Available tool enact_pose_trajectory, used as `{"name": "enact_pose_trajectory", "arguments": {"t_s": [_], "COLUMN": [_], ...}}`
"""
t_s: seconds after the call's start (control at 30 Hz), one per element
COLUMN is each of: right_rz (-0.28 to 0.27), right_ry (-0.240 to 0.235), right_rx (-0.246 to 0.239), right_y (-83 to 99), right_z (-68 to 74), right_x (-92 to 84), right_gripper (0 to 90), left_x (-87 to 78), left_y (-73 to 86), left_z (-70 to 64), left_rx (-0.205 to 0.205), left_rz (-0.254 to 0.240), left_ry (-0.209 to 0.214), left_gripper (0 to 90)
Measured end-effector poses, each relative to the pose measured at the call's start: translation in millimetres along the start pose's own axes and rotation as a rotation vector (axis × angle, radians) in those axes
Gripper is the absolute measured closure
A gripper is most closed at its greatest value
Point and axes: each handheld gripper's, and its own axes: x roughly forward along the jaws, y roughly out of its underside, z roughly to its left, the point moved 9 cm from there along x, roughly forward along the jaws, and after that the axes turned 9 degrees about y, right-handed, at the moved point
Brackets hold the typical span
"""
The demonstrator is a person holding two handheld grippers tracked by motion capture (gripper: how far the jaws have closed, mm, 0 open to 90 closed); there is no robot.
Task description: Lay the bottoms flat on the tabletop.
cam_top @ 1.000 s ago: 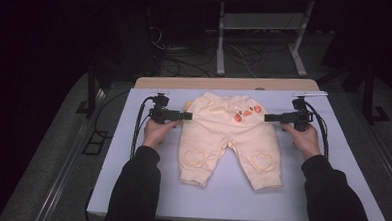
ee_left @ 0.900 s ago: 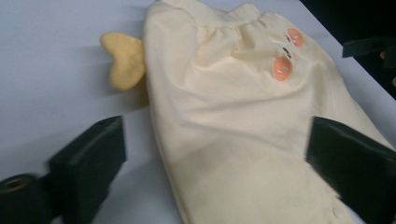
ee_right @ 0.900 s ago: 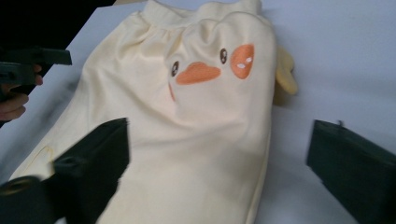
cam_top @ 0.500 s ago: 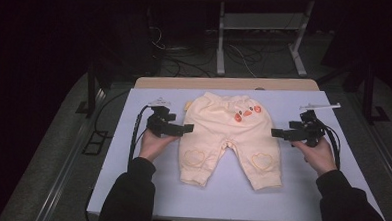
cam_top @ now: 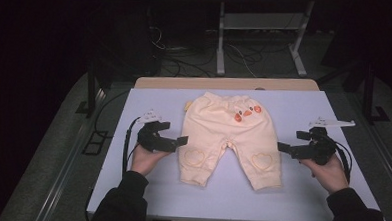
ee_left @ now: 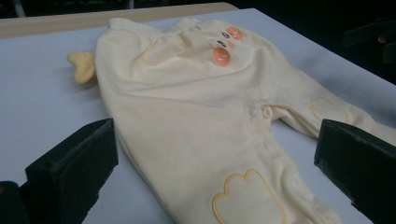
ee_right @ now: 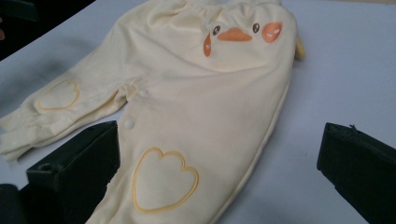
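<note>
Flanking the yellow baby trousers [cam_top: 230, 139] lying flat between them, left gripper [cam_top: 181, 141] and right gripper [cam_top: 282, 147] stand wide open, empty. Probably lining up a fold: each next needs a trouser-leg edge pinched.

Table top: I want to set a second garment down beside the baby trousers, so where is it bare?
Bare table: the strip between the trousers and the far edge, and the near strip below the leg cuffs. Crowded: both flanks, where the open left gripper and right gripper hover.
</note>
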Motion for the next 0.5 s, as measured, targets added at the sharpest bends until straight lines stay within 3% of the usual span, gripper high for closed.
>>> {"name": "enact_pose_trajectory", "arguments": {"t_s": [0.23,0.5], "right_rz": [-0.02,-0.054], "right_ry": [-0.014,-0.001], "right_rx": [0.026,0.007], "right_y": [21.0,39.8], "right_z": [4.7,12.5], "right_x": [-13.3,-23.2], "right_gripper": [0.0,0.0], "left_x": [-12.4,-22.7], "left_y": [16.9,29.5], "left_z": [-6.8,-23.2], "left_rx": [0.007,0.034], "left_rz": [-0.01,-0.025], "left_ry": [-0.013,-0.003], "left_gripper": [0.0,0.0]}}
